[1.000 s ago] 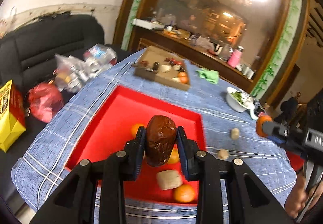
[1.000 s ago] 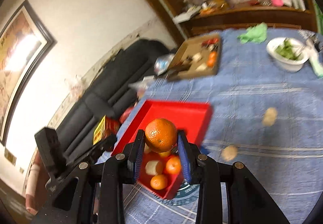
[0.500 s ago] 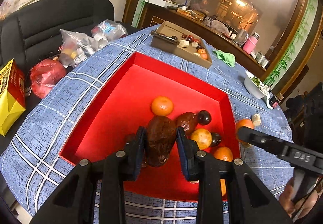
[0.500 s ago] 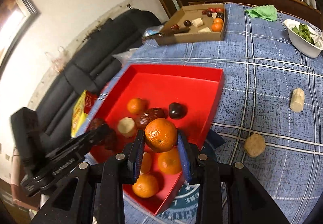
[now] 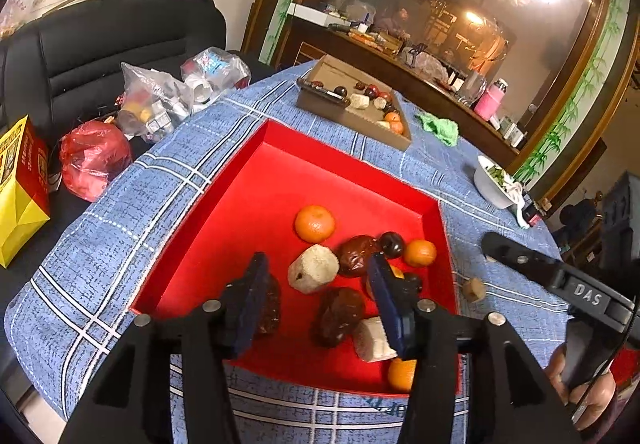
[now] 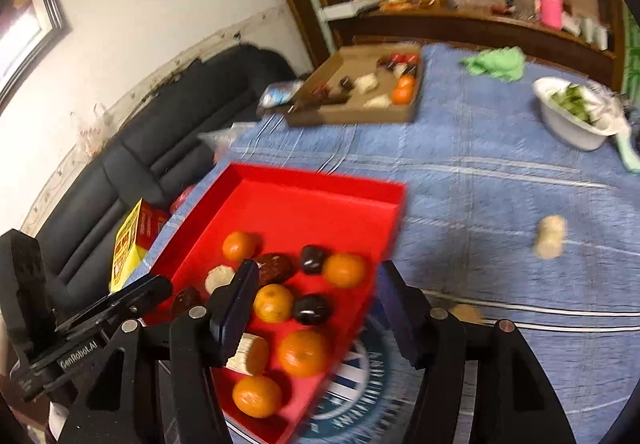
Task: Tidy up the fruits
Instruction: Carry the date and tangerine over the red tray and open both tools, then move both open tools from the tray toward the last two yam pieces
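- The red tray (image 5: 256,180) sits on the blue checked tablecloth (image 5: 168,172), and I place everything else by it.
- The left gripper (image 5: 320,296) hangs over the tray's near end. Its jaws are opening and nothing is pressed between the pads.
- A dark brown date (image 5: 338,316) lies on the tray floor in the gap between those jaws, free of both. Another dark fruit (image 5: 270,308) sits against the inner side of the left finger; I cannot tell whether they touch.
- A pale chunk (image 5: 314,274) rests on the tray just beyond the date, with an orange (image 5: 315,223) further in.
- The right gripper (image 6: 316,304) hovers over the tray's near corner, at the edge nearest the open cloth. Its jaws are opening too, with no fruit clamped.
- In the gap between them, loose on the tray, lie a small orange (image 6: 273,303), a dark plum (image 6: 311,309) and a larger orange (image 6: 303,353). That view is blurred, so I cannot make out finer detail.
- Another orange (image 6: 345,270) sits further in, close to the tray's wall on that same side.
- Outside the tray, on the open cloth, a pale lump (image 6: 551,237) lies well apart from it.
- Beyond the tray's far end stands a cardboard box (image 5: 352,116) with more fruit inside.
- Past the box's end, off the tray's far corner, are a green cloth (image 5: 440,128) and a white bowl (image 5: 494,186).
- A hand (image 5: 584,392) grips the right gripper's handle beside the tray.
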Demonstrator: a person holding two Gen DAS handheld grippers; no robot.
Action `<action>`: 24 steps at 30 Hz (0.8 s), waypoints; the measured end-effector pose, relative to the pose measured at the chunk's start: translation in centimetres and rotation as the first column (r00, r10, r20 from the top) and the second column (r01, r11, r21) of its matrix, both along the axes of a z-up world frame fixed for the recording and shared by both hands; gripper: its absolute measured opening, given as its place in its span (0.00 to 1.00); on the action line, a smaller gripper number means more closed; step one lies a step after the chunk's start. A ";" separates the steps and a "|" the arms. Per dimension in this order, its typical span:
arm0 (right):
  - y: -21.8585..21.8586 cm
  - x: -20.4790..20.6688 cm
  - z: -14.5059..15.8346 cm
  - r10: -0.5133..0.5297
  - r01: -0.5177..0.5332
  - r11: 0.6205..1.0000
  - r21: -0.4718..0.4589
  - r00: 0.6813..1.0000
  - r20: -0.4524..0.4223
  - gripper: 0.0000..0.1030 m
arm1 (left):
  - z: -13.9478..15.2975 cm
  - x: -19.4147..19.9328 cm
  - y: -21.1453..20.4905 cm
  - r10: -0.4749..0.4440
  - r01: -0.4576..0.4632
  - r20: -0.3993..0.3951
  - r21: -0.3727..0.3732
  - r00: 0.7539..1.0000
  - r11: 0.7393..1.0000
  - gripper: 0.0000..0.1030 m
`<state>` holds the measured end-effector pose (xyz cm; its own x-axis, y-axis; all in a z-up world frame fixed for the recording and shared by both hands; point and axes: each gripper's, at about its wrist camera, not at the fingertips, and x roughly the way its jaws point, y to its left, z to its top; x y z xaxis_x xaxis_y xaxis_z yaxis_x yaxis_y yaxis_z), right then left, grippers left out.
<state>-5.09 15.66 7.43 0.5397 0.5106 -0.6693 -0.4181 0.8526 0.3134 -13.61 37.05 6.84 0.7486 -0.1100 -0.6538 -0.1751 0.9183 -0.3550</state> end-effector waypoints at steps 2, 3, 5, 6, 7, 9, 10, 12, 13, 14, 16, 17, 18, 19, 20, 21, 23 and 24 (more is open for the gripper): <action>-2.4 -0.6 0.7 -0.044 0.044 0.999 0.009 0.999 0.025 0.64 | 0.4 -0.2 -0.4 -0.004 0.004 0.008 -0.002 1.000 1.000 0.54; -3.6 -0.9 0.9 -0.066 0.065 0.998 0.010 0.997 0.034 0.64 | 0.5 -0.3 -0.7 -0.011 0.011 0.011 -0.001 1.000 1.000 0.54; -6.8 -1.5 1.0 -0.129 0.129 0.992 0.002 0.991 0.047 0.65 | 0.7 -0.3 -1.2 -0.022 0.022 0.011 0.003 1.000 1.000 0.55; -7.9 -1.6 1.0 -0.150 0.150 0.989 -0.001 0.988 0.046 0.66 | 0.8 -0.2 -1.6 -0.030 0.030 0.011 0.004 0.999 1.000 0.56; -9.5 -1.9 0.9 -0.179 0.179 0.984 -0.003 0.983 0.042 0.66 | 0.9 -0.1 -1.9 -0.038 0.038 0.011 0.003 0.999 0.999 0.56; -12.4 -2.2 0.3 -0.235 0.235 0.972 -0.005 0.972 0.021 0.66 | 1.0 0.0 -2.7 -0.055 0.055 0.009 0.005 0.998 0.998 0.57; -13.7 -2.3 -0.1 -0.260 0.260 0.966 -0.003 0.966 0.007 0.66 | 1.0 0.1 -3.3 -0.065 0.065 0.007 0.007 0.998 0.998 0.57; -16.1 -2.5 -0.9 -0.302 0.302 0.953 0.007 0.953 -0.027 0.66 | 1.1 0.3 -4.4 -0.088 0.088 0.001 0.010 0.996 0.996 0.59; -17.0 -2.6 -1.4 -0.315 0.315 0.949 0.014 0.948 -0.043 0.66 | 1.2 0.4 -5.0 -0.101 0.101 0.000 0.012 0.995 0.995 0.60; -18.0 -2.7 -1.9 -0.328 0.330 0.944 0.017 0.943 -0.058 0.66 | 1.3 0.4 -5.7 -0.116 0.116 0.000 0.019 0.993 0.993 0.60; -18.7 -3.0 -2.5 -0.338 0.339 0.941 0.015 0.939 -0.067 0.66 | 1.5 0.4 -6.9 -0.142 0.142 -0.002 0.035 0.990 0.989 0.60; -19.2 -3.1 -2.8 -0.340 0.342 0.940 0.015 0.938 -0.069 0.66 | 1.5 0.4 -7.5 -0.154 0.154 -0.003 0.044 0.988 0.987 0.60; -19.5 -3.3 -3.1 -0.342 0.343 0.939 0.013 0.937 -0.069 0.66 | 1.6 0.4 -8.2 -0.166 0.166 -0.004 0.056 0.986 0.985 0.60; -19.7 -3.4 -3.3 -0.344 0.346 0.938 0.010 0.937 -0.066 0.66 | 1.7 0.4 -9.0 -0.176 0.176 -0.006 0.082 0.984 0.981 0.60; -19.9 -3.6 -3.5 -0.349 0.350 0.937 0.002 0.935 -0.059 0.66 | 1.8 0.3 -9.8 -0.180 0.180 -0.008 0.113 0.984 0.977 0.60; -20.0 -3.6 -3.7 -0.352 0.352 0.936 -0.003 0.935 -0.052 0.66 | 1.9 0.3 -10.7 -0.180 0.180 -0.010 0.155 0.984 0.971 0.60; -20.2 -3.9 -4.0 -0.367 0.366 0.930 -0.017 0.930 -0.026 0.66 | 2.0 0.2 -12.5 -0.176 0.176 -0.018 0.238 0.984 0.955 0.63; -20.3 -4.0 -4.2 -0.374 0.374 0.927 -0.023 0.927 -0.012 0.66 | 2.0 0.2 -13.1 -0.175 0.175 -0.022 0.260 0.984 0.950 0.65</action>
<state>-9.13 -4.60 3.23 0.6785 0.2599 -0.6871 -0.0626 0.9524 0.2985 -13.39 23.94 8.86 0.7335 -0.0651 -0.6766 -0.0035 0.9950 -0.0995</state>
